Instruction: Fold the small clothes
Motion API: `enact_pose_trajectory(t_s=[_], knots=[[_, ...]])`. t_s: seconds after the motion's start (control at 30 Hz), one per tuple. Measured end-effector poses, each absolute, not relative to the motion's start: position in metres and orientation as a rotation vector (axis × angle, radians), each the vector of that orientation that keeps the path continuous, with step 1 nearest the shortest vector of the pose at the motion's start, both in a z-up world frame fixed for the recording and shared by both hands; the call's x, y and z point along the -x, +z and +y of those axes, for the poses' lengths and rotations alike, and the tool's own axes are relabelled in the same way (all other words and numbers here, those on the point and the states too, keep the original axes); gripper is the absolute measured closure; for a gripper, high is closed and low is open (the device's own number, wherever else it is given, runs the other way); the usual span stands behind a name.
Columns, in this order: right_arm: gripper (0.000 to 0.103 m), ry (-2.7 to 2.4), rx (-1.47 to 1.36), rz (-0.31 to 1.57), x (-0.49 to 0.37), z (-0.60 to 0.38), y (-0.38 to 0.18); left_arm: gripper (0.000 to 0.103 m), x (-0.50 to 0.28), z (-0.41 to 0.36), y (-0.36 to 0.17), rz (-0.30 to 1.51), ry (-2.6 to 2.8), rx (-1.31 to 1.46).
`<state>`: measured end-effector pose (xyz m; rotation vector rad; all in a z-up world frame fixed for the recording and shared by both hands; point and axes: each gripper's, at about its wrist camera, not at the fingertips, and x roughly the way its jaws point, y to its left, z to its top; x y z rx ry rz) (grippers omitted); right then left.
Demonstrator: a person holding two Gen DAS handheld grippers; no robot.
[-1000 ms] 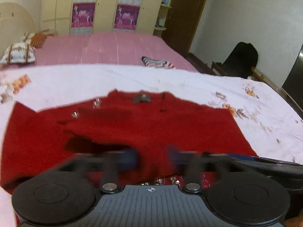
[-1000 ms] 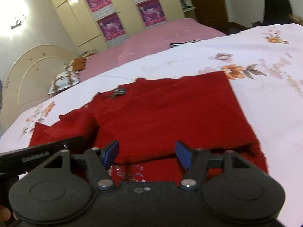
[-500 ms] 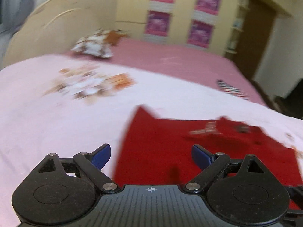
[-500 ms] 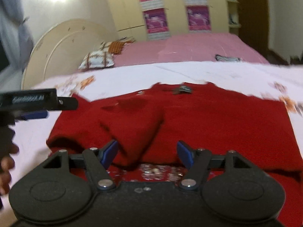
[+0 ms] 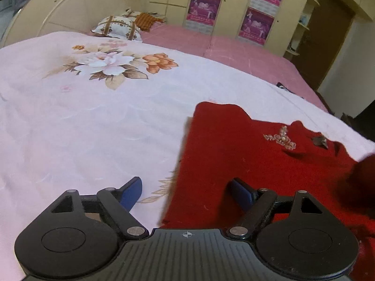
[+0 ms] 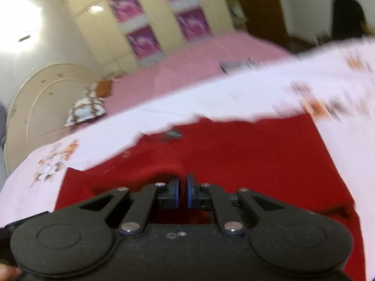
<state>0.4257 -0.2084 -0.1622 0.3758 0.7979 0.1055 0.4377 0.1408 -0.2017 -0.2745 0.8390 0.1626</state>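
a: start with the biggest item. where does the work lie?

b: on the bed, over a pale floral sheet (image 5: 93, 117). the red garment (image 5: 246, 164) is spread flat on it, neckline away from the cameras, with a beaded ornament (image 5: 280, 138) near the collar. in the right wrist view one side of the garment (image 6: 234, 159) appears doubled inward near the fingers, though blur leaves the fold line uncertain.

a: progress?

b: early, in my judgement. at most one side turned in; the far side edge lies flat and open, and no compact bundle is formed. the remaining side fold and the lengthwise folds are outstanding.

a: grippers?

b: left gripper (image 5: 185, 190) has its fingers wide apart, straddling the garment's side edge, one over the sheet and one over red cloth, pressing on nothing. its jaws have just been closing a little. right gripper (image 6: 182, 193) has its fingers drawn together after just closing; they sit low against the red cloth, but whether a pinch of it is caught between the pads i cannot tell.

a: surroundings, obstructions?

b: a cream headboard (image 5: 70, 7), a patterned pillow (image 5: 117, 27), wardrobe doors with purple posters (image 5: 205, 7), and a small striped item (image 6: 236, 65) on the pink cover beyond. all well apart from the garment. nothing blocks the fold; the beadwork may snag.
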Motion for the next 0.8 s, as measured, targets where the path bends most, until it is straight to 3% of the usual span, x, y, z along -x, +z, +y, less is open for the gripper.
enact_pose_trajectory(t_s=[0.07, 0.2, 0.27, 0.3, 0.33, 0.37, 0.4, 0.43, 0.53, 0.7, 0.8], knots=[[0.081, 0.080, -0.432, 0.865, -0.429, -0.226, -0.180, 0.021, -0.441, 0.140, -0.200, 0.840, 0.159, 0.278], [0.066, 0.035, -0.452, 0.819, -0.427, -0.240, -0.181, 0.021, -0.453, 0.146, -0.197, 0.841, 0.177, 0.316], [0.025, 0.051, -0.436, 0.807, -0.431, -0.238, -0.179, 0.021, -0.459, 0.148, -0.198, 0.845, 0.182, 0.337], [0.025, 0.048, -0.433, 0.796, -0.434, -0.238, -0.180, 0.021, -0.462, 0.147, -0.198, 0.844, 0.179, 0.337], [0.045, 0.030, -0.431, 0.784, -0.434, -0.240, -0.180, 0.022, -0.464, 0.145, -0.199, 0.840, 0.177, 0.334], [0.085, 0.015, -0.441, 0.780, -0.436, -0.246, -0.180, 0.024, -0.464, 0.144, -0.200, 0.832, 0.173, 0.334], [0.096, 0.010, -0.467, 0.797, -0.440, -0.252, -0.183, 0.035, -0.464, 0.142, -0.200, 0.819, 0.170, 0.338], [0.097, -0.003, -0.487, 0.819, -0.443, -0.257, -0.187, 0.061, -0.464, 0.140, -0.200, 0.810, 0.163, 0.341], [0.097, -0.010, -0.425, 0.800, -0.439, -0.255, -0.186, 0.080, -0.463, 0.131, -0.196, 0.783, 0.148, 0.333], [0.097, -0.052, -0.316, 0.700, -0.426, -0.264, -0.166, 0.081, -0.466, 0.124, -0.200, 0.769, 0.147, 0.319], [0.097, -0.106, -0.341, 0.796, -0.433, -0.279, -0.189, 0.081, -0.466, 0.119, -0.201, 0.759, 0.146, 0.262]])
